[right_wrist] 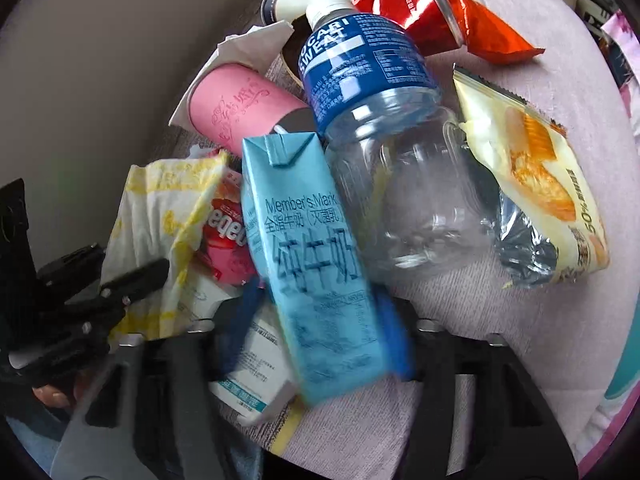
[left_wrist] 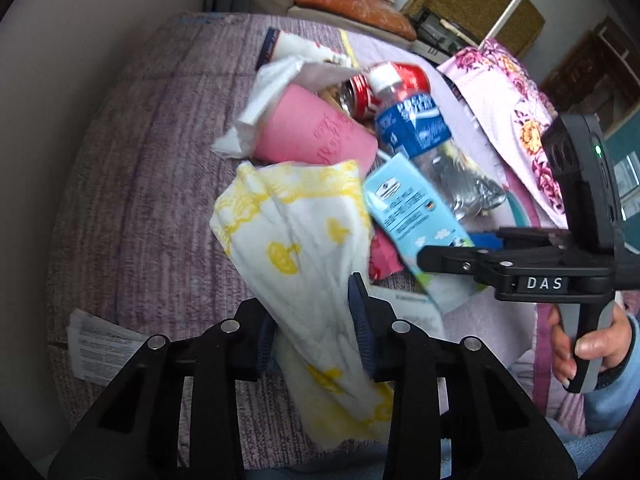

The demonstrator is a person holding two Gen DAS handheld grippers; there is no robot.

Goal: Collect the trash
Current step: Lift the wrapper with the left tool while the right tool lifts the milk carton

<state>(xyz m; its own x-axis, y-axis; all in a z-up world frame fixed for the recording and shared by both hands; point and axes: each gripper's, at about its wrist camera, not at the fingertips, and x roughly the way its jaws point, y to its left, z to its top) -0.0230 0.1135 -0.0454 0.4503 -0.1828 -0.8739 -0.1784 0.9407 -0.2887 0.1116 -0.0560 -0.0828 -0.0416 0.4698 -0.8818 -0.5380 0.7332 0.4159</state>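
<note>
My left gripper (left_wrist: 316, 320) pinches the yellow-printed tissue (left_wrist: 296, 232) at lower centre; my right gripper (right_wrist: 320, 344) clamps the milk carton (right_wrist: 308, 248) mid-frame. Lifting the carton could roll the bottle (right_wrist: 384, 136) leaning against it.

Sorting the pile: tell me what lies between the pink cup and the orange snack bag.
The clear drink bottle with the blue label lies between the pink cup and the orange snack bag, seen in the right wrist view.
</note>
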